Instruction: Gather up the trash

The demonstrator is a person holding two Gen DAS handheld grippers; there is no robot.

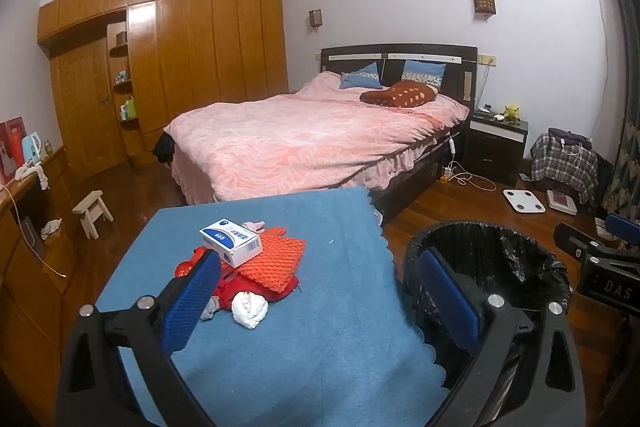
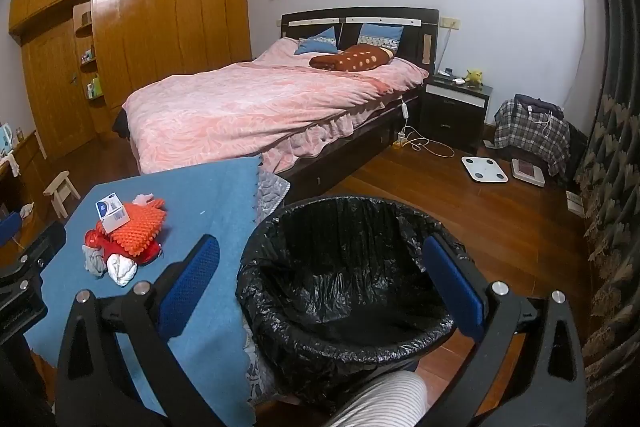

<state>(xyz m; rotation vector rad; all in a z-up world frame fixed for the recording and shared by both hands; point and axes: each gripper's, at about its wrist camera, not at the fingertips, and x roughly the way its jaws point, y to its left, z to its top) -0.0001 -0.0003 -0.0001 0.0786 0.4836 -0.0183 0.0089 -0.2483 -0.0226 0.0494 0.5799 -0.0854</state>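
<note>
A pile of trash lies on the blue-clothed table (image 1: 304,327): a white and blue box (image 1: 231,242) on orange foam netting (image 1: 276,261), red wrapping (image 1: 240,287), and a crumpled white tissue (image 1: 250,309). The same pile shows in the right wrist view, with the box (image 2: 112,213) and the tissue (image 2: 121,269). A bin lined with a black bag (image 2: 344,291) stands right of the table; it also shows in the left wrist view (image 1: 492,267). My left gripper (image 1: 320,295) is open and empty, above the table, just short of the pile. My right gripper (image 2: 320,283) is open and empty over the bin.
A bed with a pink cover (image 1: 312,135) stands behind the table. A small wooden stool (image 1: 93,211) is on the floor at left. A white scale (image 2: 484,169) lies on the wooden floor at right. A dark curtain (image 2: 612,187) hangs along the right edge.
</note>
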